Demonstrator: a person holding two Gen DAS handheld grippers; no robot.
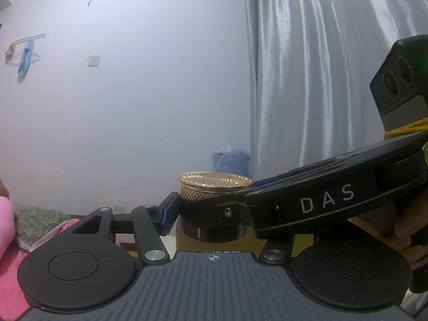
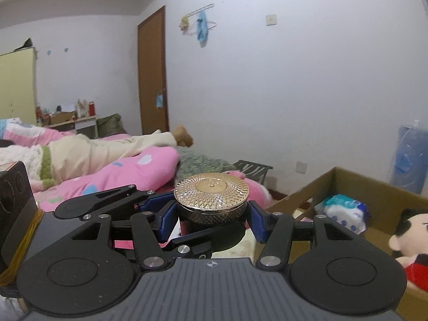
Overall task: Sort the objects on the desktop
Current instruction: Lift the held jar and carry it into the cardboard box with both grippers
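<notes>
While both claws pinch the jar (image 2: 211,200) (gold-lidded), cardboard box (image 2: 379,200) sits right.

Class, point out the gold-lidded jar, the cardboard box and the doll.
Jar (image 2: 211,188), right wrist view, centre of its gold lid.
Box (image 2: 355,180), right wrist view, its far wall.
Doll (image 2: 412,230), right wrist view, its face.

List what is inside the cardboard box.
In the cardboard box: a soft pack with blue print and a doll in red. The box floor under them and its near corner stay hidden.
</notes>
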